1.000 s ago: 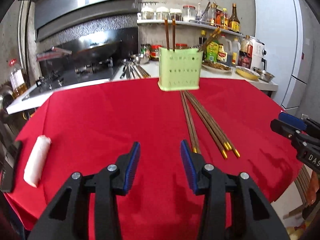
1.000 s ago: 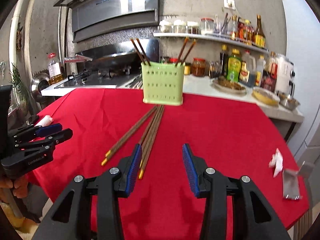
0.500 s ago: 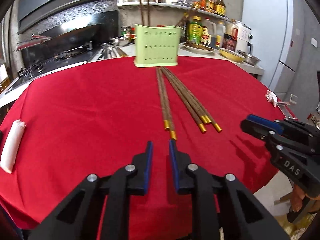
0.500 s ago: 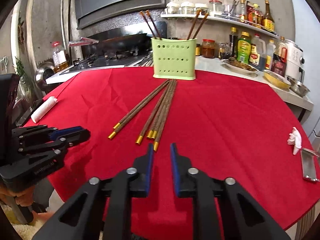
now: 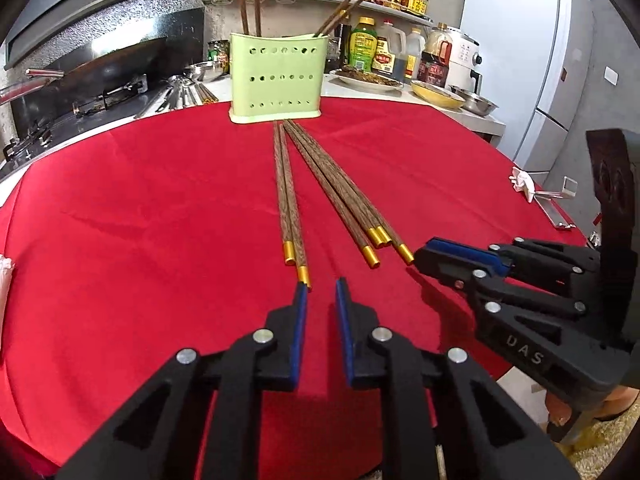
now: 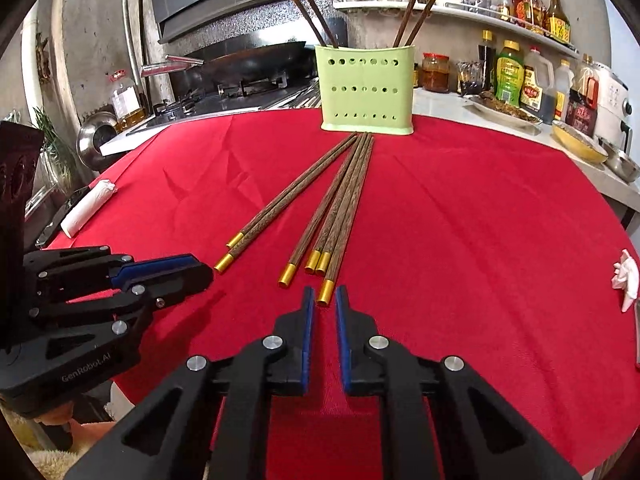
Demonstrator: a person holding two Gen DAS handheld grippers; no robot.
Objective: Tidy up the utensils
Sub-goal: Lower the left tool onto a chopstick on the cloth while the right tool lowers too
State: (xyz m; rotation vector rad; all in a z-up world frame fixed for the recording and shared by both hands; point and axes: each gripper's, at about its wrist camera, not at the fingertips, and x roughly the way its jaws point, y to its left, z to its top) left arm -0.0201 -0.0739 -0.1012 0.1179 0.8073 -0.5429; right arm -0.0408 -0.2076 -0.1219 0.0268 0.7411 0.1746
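Several brown chopsticks with gold ends [image 5: 290, 208] [image 6: 344, 204] lie on the red tablecloth [image 5: 140, 220] [image 6: 460, 240], pointing at a pale green perforated holder [image 5: 278, 80] [image 6: 366, 88] with chopsticks standing in it. My left gripper [image 5: 321, 290] has its jaws narrowly apart and empty, its tip just short of the nearest gold end of the left pair. My right gripper [image 6: 322, 294] is also narrowly open and empty, with the gold end of the nearest chopstick [image 6: 325, 292] right at its tips. Each gripper also shows in the other's view: right [image 5: 460, 256], left [image 6: 172, 276].
A white rolled cloth [image 6: 86, 208] lies at the table's left edge. A crumpled white scrap [image 6: 626, 276] and a metal clip [image 5: 556, 204] lie at the right edge. Behind the table are a stove with a wok [image 6: 248, 60], a counter with dishes and a shelf of bottles [image 6: 516, 80].
Both grippers have narrowed from wide open to a small gap and moved forward and down toward the gold ends of the chopsticks. The chopsticks have not moved.
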